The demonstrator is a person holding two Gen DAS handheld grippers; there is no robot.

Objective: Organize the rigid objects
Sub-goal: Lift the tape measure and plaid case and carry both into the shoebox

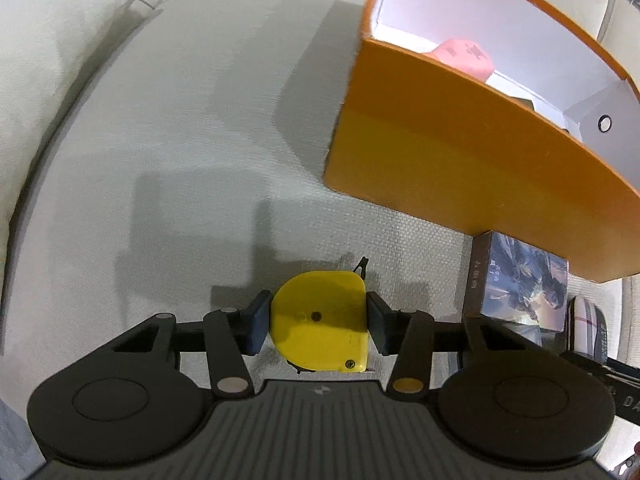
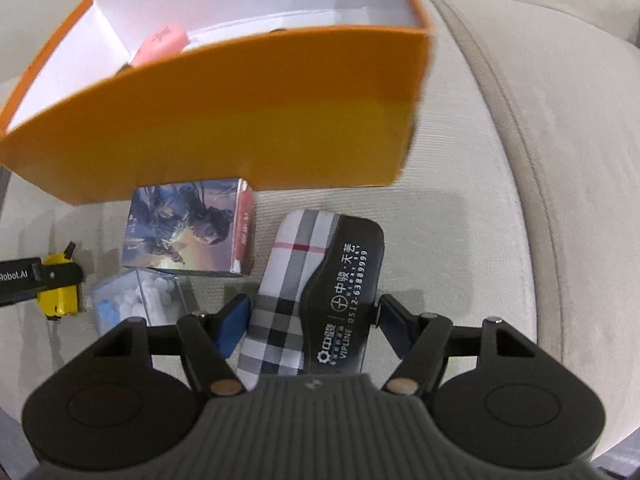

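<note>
Now | left gripper clamps tape measure | right gripper straddles plaid case, contact unclear (cotton-swab box right-view only)

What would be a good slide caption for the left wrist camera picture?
Left gripper clamps a yellow plastic tape measure above a pale fabric sofa, beside an open orange cardboard box.
</note>
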